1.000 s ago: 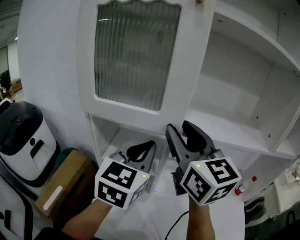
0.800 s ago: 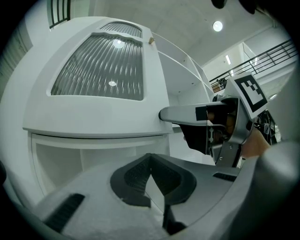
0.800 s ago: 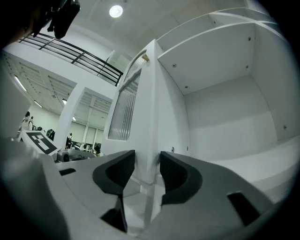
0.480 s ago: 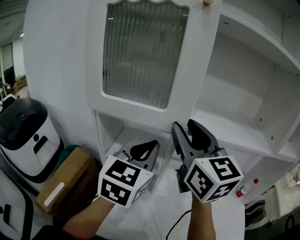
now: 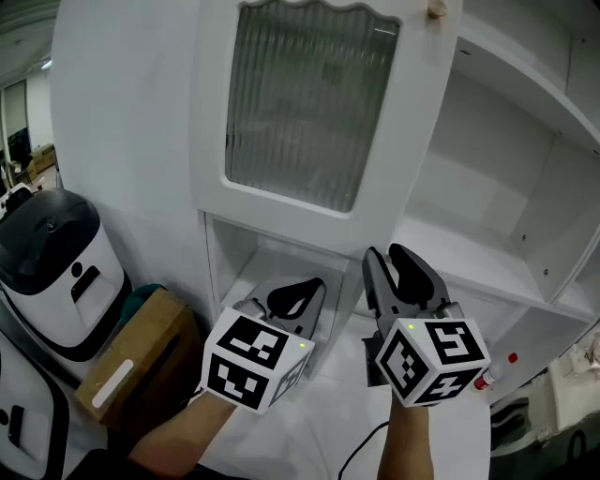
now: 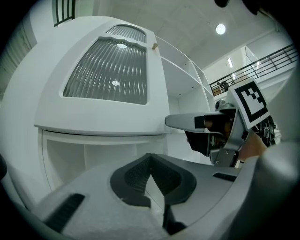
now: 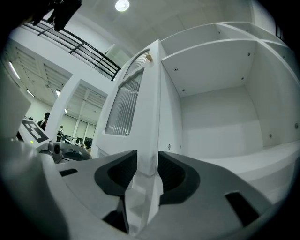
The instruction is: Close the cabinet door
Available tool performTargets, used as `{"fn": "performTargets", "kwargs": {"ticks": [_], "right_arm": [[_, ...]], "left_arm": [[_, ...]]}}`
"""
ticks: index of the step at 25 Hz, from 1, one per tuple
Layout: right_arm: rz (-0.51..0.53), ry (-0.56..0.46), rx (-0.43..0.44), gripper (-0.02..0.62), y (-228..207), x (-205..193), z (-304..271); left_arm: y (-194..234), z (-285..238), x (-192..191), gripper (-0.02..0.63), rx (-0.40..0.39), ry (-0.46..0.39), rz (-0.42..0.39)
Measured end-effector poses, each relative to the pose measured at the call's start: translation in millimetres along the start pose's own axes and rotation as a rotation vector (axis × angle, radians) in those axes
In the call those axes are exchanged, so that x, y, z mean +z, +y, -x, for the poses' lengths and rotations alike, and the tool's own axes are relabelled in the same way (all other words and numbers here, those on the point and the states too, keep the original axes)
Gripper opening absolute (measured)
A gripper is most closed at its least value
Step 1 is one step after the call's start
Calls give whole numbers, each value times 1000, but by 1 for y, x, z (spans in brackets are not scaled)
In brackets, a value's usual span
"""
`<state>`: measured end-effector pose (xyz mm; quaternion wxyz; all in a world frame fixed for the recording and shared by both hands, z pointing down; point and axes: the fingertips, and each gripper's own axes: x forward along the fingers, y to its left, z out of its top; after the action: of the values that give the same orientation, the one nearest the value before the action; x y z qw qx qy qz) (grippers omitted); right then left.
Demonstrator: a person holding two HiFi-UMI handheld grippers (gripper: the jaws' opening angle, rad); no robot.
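The white cabinet door (image 5: 309, 103) with its ribbed glass pane stands open, swung out to the left of the bare shelves (image 5: 487, 253). A small wooden knob (image 5: 436, 9) sits near its top corner. My right gripper (image 5: 401, 267) is at the door's lower free corner. Its jaws have just been closing, and in the right gripper view the door's edge (image 7: 151, 103) stands between the pads of the right gripper (image 7: 147, 164), which touch both faces. My left gripper (image 5: 298, 295) hangs shut and empty beside it, below the door. The left gripper view shows the left gripper (image 6: 150, 157) with its tips together.
A white appliance with a black top (image 5: 47, 262) and a cardboard box (image 5: 131, 366) stand on the floor at the left. An open lower compartment (image 5: 253, 272) lies under the door. A red-capped bottle (image 5: 492, 370) sits low at the right.
The right gripper's jaws have narrowed onto the door's edge. Everything has slid a little right and down in the head view. The left gripper stays shut.
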<state>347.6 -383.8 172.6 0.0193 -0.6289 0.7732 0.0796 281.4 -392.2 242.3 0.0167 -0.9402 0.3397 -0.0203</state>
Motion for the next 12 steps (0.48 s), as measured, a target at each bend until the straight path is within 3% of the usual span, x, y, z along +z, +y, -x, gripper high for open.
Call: {"fn": "performTargets", "kwargs": {"ticks": [12], "right_arm": [[28, 43, -98, 95, 38, -5, 17]], "left_arm": [[9, 42, 0, 11, -55, 1, 9]]}}
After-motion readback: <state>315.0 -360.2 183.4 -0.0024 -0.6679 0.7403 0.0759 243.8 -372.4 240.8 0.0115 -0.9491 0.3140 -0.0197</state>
